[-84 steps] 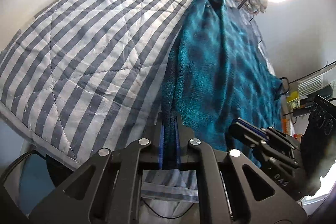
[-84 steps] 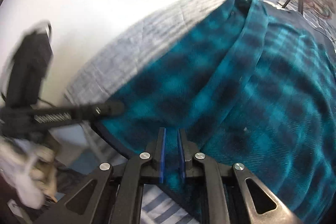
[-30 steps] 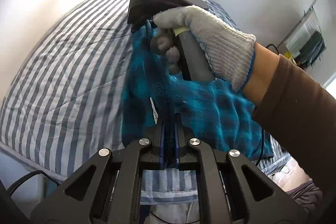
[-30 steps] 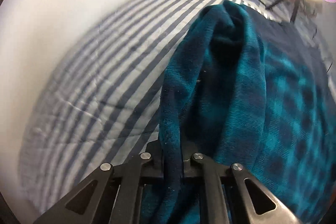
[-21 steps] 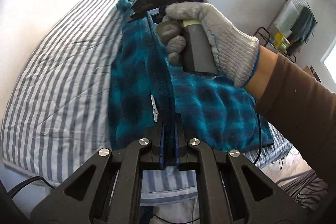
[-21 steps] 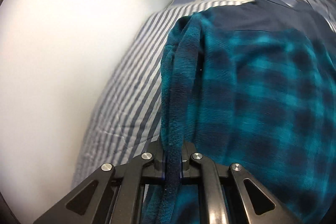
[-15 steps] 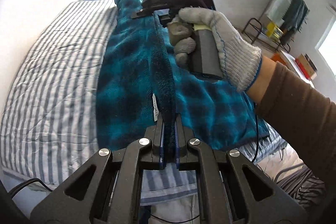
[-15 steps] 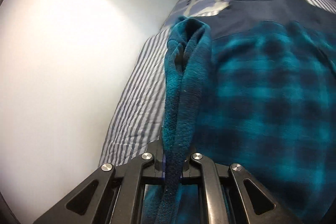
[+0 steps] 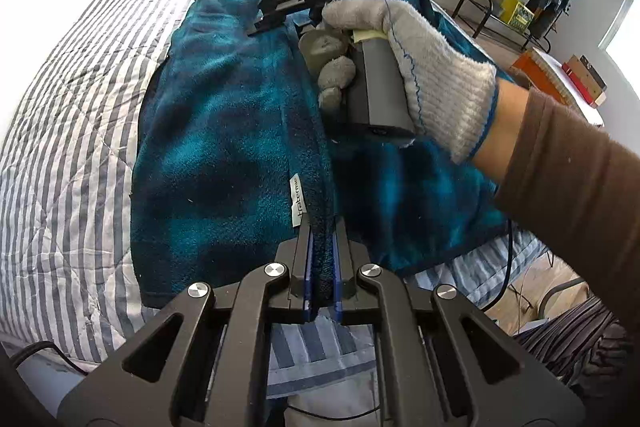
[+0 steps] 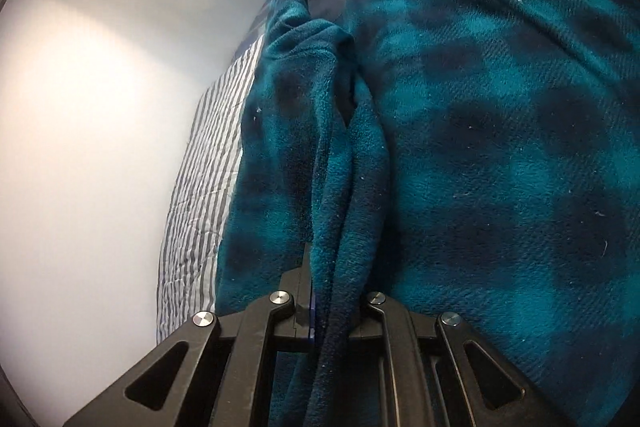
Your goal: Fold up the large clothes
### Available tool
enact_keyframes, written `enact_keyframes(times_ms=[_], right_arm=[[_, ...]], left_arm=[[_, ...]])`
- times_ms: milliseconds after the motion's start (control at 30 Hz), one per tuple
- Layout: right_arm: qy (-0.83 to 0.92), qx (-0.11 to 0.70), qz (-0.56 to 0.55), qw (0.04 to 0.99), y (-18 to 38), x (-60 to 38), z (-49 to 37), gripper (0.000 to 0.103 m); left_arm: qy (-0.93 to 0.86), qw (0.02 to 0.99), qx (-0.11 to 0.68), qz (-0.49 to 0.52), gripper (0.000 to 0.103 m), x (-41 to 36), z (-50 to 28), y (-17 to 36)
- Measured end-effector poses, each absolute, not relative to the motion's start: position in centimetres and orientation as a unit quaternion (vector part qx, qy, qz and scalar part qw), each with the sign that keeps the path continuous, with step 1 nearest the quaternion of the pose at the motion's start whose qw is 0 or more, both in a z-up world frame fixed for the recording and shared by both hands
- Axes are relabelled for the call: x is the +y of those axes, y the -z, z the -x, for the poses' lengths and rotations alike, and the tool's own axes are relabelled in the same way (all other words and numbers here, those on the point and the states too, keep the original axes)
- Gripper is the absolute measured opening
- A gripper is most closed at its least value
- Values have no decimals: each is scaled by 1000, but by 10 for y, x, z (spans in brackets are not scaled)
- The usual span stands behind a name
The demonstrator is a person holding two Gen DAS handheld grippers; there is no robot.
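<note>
Teal fleece (image 9: 224, 147) edge pinched in both my hand-held grippers (image 9: 322, 259) (image 10: 334, 291); thick layers may slip, skewing the fold.

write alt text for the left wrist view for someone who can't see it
The left gripper is clamped on a folded edge of a teal plaid fleece garment spread on a grey-and-white striped quilt. Beyond it, a gloved hand holds the right gripper over the same fleece.

We count one teal plaid fleece (image 9: 224, 155), one striped bed (image 9: 68, 155), two grippers (image 9: 322, 267) (image 10: 334, 291) and one gloved hand (image 9: 432, 75).
</note>
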State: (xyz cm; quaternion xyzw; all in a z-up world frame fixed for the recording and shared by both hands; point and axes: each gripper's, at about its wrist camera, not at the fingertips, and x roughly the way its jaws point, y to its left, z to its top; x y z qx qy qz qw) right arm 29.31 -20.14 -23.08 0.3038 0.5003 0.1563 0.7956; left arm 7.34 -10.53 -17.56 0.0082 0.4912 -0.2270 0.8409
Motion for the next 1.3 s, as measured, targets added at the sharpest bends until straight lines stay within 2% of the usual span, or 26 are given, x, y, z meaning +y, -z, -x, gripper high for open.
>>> enact_keyframes(times_ms=[67,133,167,200,233,400,667,900,1033,1300], right_arm=[[-167,502,-290,797,226,-199,-295,6],[-174,504,-277,799,218,-194,-296,15],[-180,506,-268,800,212,-192,-294,20],[-183,507,-259,802,205,-190,-294,31],[-184,505,-244,807,197,-190,-294,33],[-186,479,-168,841,148,-190,-290,33],[-188,432,-82,878,104,-175,-335,33],[-188,419,-46,887,112,-163,-375,33],[-201,419,-34,885,118,-148,-410,25],[-200,434,-14,878,158,-124,-469,23]], left_arm=[[236,837,494,-6,6,-102,-71,174],[251,831,496,4,21,-94,-64,170],[260,826,500,12,25,-90,-60,167],[271,822,501,26,32,-83,-55,162],[279,820,499,40,32,-77,-50,155],[263,834,471,116,32,-36,-38,135],[199,842,481,143,32,-24,-60,157],[195,835,492,150,32,-32,-78,175],[195,824,512,145,32,-38,-84,193],[202,815,527,134,32,-45,-92,212]])
